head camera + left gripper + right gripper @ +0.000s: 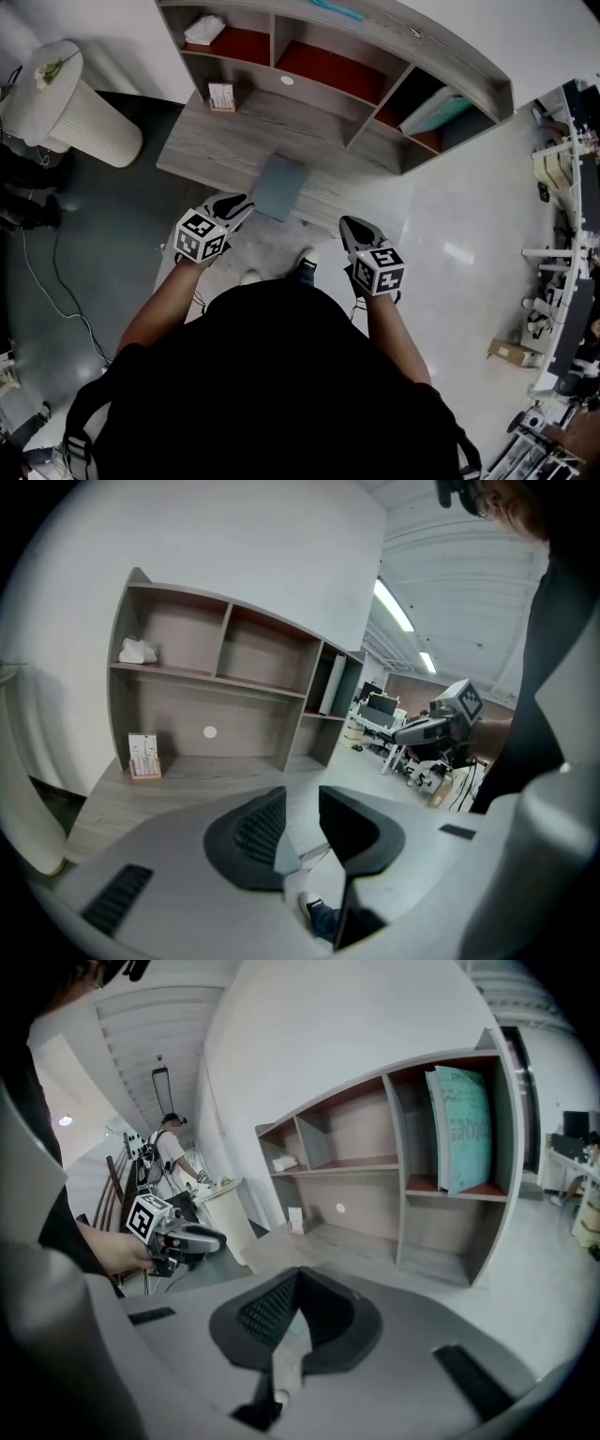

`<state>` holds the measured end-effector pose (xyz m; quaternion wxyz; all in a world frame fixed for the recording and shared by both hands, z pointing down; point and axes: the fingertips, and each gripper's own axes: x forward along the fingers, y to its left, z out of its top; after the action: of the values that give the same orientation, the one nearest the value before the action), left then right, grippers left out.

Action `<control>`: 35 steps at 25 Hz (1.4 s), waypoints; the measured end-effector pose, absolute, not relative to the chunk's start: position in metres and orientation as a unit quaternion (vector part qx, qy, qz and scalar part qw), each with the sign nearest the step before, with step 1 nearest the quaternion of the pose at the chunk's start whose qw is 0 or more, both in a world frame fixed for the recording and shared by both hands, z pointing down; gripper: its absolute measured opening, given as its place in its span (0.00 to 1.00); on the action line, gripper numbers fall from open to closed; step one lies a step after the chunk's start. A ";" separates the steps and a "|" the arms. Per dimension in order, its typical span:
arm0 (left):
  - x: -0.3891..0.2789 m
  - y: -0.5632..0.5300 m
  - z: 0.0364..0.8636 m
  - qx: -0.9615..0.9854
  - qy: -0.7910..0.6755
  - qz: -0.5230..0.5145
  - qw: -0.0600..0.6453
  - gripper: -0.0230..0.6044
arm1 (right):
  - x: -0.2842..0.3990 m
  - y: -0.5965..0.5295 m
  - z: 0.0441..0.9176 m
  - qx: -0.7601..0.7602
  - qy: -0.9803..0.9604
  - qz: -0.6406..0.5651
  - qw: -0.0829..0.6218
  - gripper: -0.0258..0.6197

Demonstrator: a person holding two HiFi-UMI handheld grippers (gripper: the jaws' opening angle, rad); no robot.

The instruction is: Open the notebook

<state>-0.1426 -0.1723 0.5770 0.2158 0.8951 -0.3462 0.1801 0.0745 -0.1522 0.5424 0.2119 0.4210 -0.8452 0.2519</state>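
Head view shows the notebook [280,186] lying shut and flat near the front edge of the tabletop [211,150], between the two tools and a little ahead of them. Neither tool touches it. The left hand-held gripper [234,204] has its jaws a little way apart with nothing in them, and it is close to the notebook's left side. The right hand-held gripper [352,225] has its jaws together at the tips and holds nothing. It looks like the job is only at the reaching part. To do it well, one tool should press down on the notebook so it does not slide off the edge. The other should slip a thin tip under the top cover only and lift it slowly. It is hard to see which side has the spine, or if a corner hangs over the edge. In both gripper views the jaws are in the way, so the notebook cannot be picked out for sure
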 end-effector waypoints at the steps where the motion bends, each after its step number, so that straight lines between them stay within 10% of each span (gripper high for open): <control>1: -0.139 -0.174 0.580 0.894 -0.346 0.183 0.216 0.22 | 0.076 -0.153 0.544 0.419 -0.845 0.254 0.213 0.04; 35: -0.046 -0.166 0.718 0.860 -0.294 0.376 0.179 0.30 | 0.135 -0.165 0.617 0.386 -0.827 0.320 0.253 0.04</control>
<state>-0.0460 -0.1656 0.7177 0.1791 0.8600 -0.2942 0.3764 0.1352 -0.1651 0.6169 0.2531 0.3861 -0.8273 0.3201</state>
